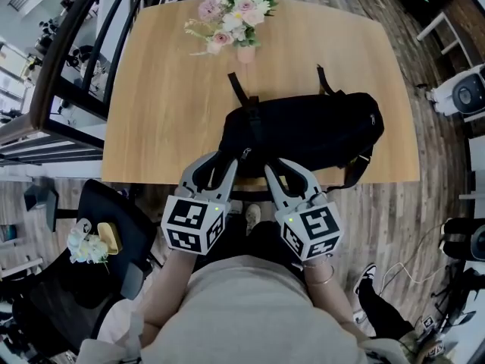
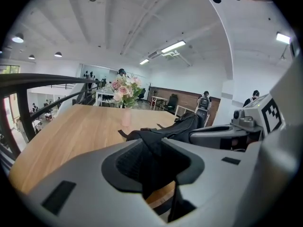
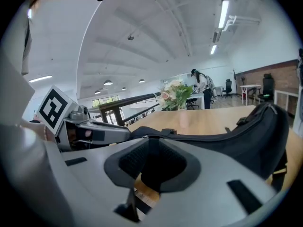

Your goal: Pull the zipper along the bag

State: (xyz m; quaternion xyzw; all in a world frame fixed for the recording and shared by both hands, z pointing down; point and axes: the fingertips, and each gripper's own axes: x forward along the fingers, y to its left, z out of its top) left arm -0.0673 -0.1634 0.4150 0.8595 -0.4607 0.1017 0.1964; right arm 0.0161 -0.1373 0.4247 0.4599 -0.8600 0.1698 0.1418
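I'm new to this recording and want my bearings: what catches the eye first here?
A black bag lies on the wooden table near its near edge. The left tool pinches the bag's fabric, with the right tool beside it. Pink flowers stand at the far edge.

Open-plan office on an upper level: strip lights cross a white ceiling; desks and office chairs stand along the far wall; people stand about; a dark railing borders the wooden table.
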